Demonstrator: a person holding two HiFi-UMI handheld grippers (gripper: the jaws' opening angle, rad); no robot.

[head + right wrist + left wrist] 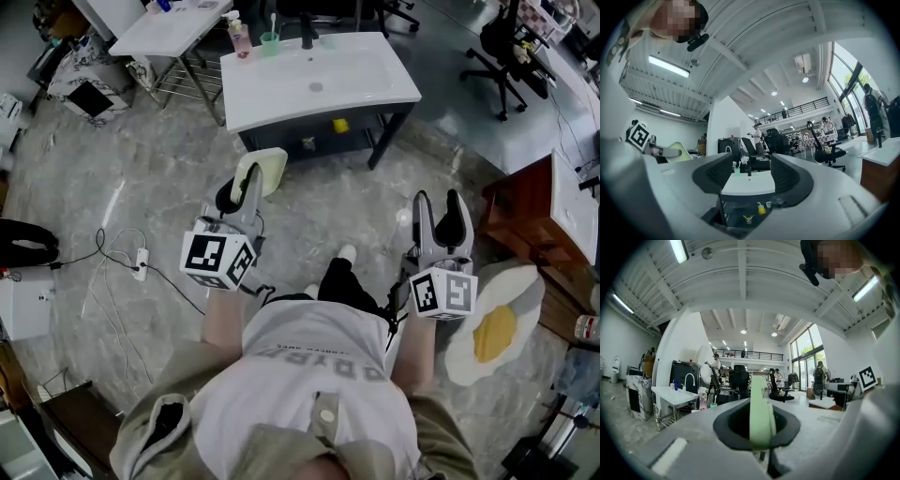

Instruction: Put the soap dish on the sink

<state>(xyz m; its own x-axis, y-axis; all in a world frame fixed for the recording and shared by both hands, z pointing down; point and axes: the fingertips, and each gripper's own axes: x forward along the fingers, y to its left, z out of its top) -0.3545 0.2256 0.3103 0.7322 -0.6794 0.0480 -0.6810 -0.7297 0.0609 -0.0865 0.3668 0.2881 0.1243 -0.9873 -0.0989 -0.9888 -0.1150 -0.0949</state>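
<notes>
The white sink (319,80) stands ahead on a dark frame, with a black faucet (307,37) at its back edge. My left gripper (246,176) is shut on a pale yellow-green soap dish (269,169), held out short of the sink's front left corner. In the left gripper view the soap dish (761,413) stands edge-on between the pads of the left gripper (758,423). My right gripper (439,202) is open and empty, level with the left one. Through the right gripper (747,177) I see the sink (749,183) straight ahead.
On the sink's back left stand a pink bottle (239,39) and a green cup (270,42). A second white basin (169,28) is at the far left. A wooden cabinet (525,216), an egg-shaped cushion (492,328) and an office chair (502,47) are right; cables (141,262) lie left.
</notes>
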